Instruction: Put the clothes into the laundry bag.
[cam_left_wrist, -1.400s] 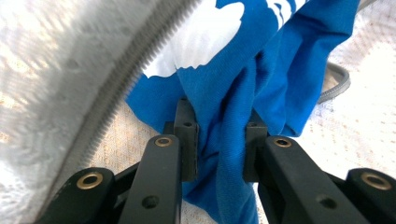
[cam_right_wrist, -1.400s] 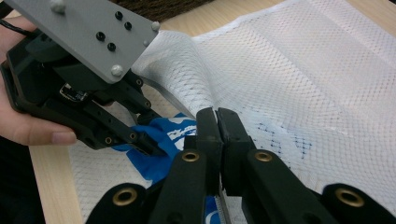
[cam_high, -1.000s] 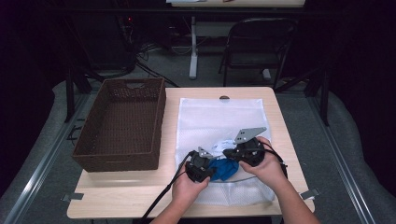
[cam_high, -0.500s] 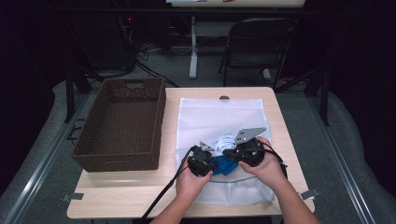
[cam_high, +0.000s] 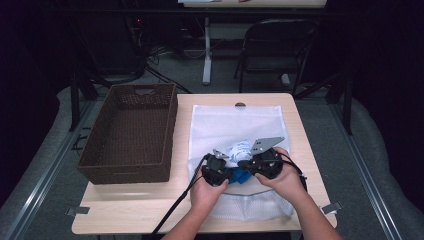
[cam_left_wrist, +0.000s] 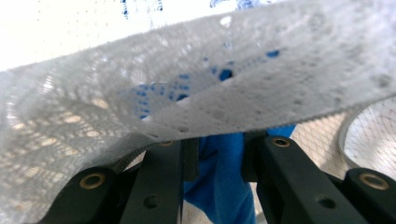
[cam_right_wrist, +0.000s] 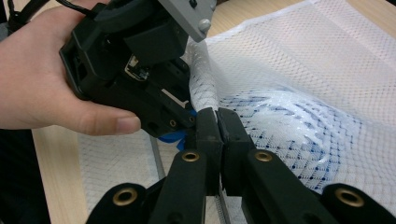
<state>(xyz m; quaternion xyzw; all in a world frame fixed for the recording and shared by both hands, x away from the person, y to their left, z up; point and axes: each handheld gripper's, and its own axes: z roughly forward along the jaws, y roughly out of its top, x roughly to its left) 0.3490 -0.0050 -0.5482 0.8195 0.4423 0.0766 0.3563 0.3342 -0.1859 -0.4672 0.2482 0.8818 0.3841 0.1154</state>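
High view: beside the brown basket (cam_high: 130, 132), the white mesh bag (cam_high: 240, 125) lies lengthwise on the table (cam_high: 125, 210), its raised edge pinched in the right gripper (cam_right_wrist: 217, 116), while the left gripper (cam_left_wrist: 219, 154), nearer the opening, clamps the blue cloth (cam_left_wrist: 219, 186) just under that edge.

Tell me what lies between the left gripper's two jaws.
In the left gripper view, a fold of blue cloth runs up between the jaws, with the white mesh bag draped across just above them.
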